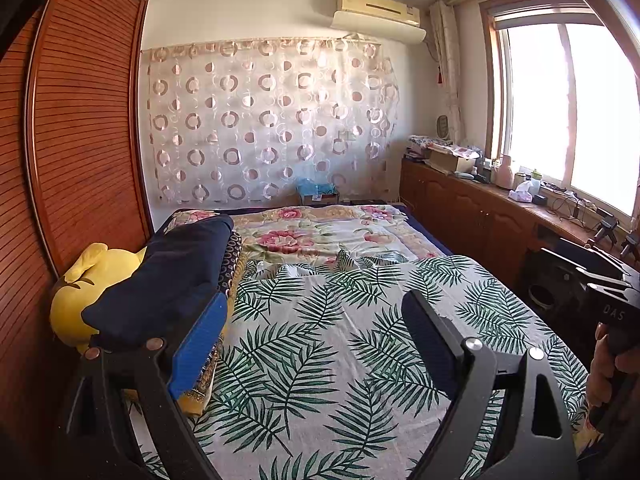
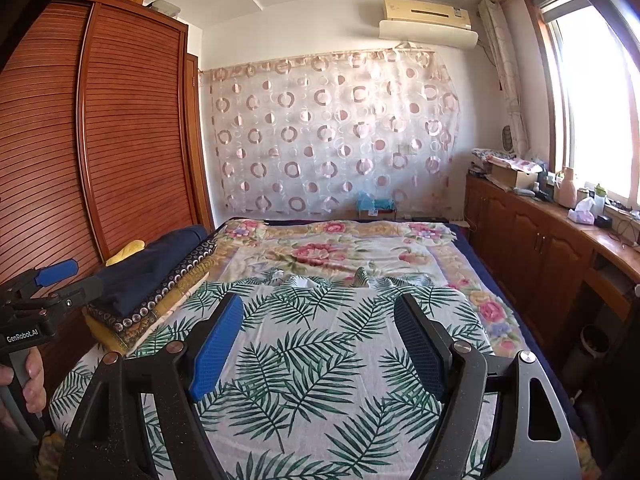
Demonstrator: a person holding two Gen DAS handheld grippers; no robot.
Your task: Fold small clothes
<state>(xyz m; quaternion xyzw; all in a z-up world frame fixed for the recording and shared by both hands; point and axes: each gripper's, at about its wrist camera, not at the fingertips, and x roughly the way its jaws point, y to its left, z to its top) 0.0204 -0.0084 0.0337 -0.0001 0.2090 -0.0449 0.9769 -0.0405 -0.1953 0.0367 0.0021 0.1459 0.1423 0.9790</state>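
Bedroom shot, pretty sunny, with a big slatted wooden wardrobe (image 2: pixel 120 128) along the left wall, a sheer curtain with ring patterns (image 2: pixel 332 132) hung on the far wall under an air conditioner (image 2: pixel 428 18), and a long wooden cabinet (image 2: pixel 532 236) under the window (image 1: pixel 568 108) cluttered with boxes and bottles. Most of the view is the bed (image 2: pixel 476 248), which has a floral blanket (image 2: pixel 340 252) at the far end and a palm-leaf sheet (image 2: pixel 304 360) spread flat over the near half. Clothes-wise, there's a folded stack (image 2: pixel 160 284) at the left edge of the bed by the wardrobe: a navy piece (image 1: pixel 176 276) on top, something dark with circle print (image 2: pixel 180 276) under it, and yellowish patterned fabric at the bottom. A yellow plush toy (image 1: pixel 80 288) is wedged between the stack and the wardrobe. Both grippers hover over the leaf sheet with nothing in them. The left gripper (image 1: pixel 316 344) has its fingers spread wide, the blue pad (image 1: pixel 198 344) sitting right up by the stack from its own camera, though I can't tell if it touches. The right gripper (image 2: pixel 320 344) is also spread wide, just sheet between its fingers. You can see a hand (image 2: pixel 30 376) on the left gripper's handle and fingers (image 1: pixel 612 364) around the right one's.
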